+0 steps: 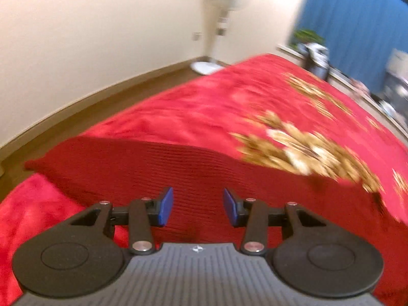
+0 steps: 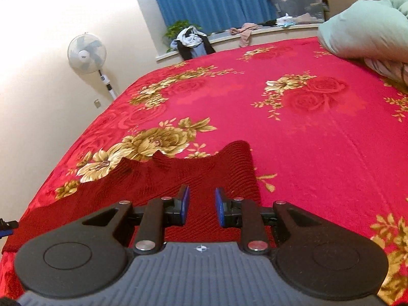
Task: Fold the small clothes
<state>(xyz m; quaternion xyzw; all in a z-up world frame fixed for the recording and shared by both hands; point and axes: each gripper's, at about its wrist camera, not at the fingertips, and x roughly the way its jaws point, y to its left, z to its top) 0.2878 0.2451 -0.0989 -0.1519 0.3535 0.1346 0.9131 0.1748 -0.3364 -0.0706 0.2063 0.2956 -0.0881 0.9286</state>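
Starting on the left: the left gripper (image 1: 198, 206) hangs over the dark red ribbed knit garment (image 1: 142, 168), tilted down at it, with its 2 blue pads standing apart and nothing pinched between them. That view is smeared with blur, so my guess is the hand is on the move. The risk there: if it closes now it could bite the red floral bedspread (image 1: 193, 107) along with the knit, since both are red and the edge of the garment is hard to pick out. It might also just grab 1 layer and drag the piece crooked.

Over to the right: the right gripper (image 2: 202, 207) also points down over the same garment (image 2: 204, 165), pads parted with a narrower gap, and the knit looks to lie below them rather than clamped. The garment lies flat near the bed's near edge, its neckline end pointing away toward the gold flowers (image 2: 153, 140). What could go wrong here: a shallow pinch slips off the ribbed fabric mid-fold, or pulling from 1 side only skews the fold. The green pillow (image 2: 364, 25) and the fan (image 2: 86, 53) are well clear.
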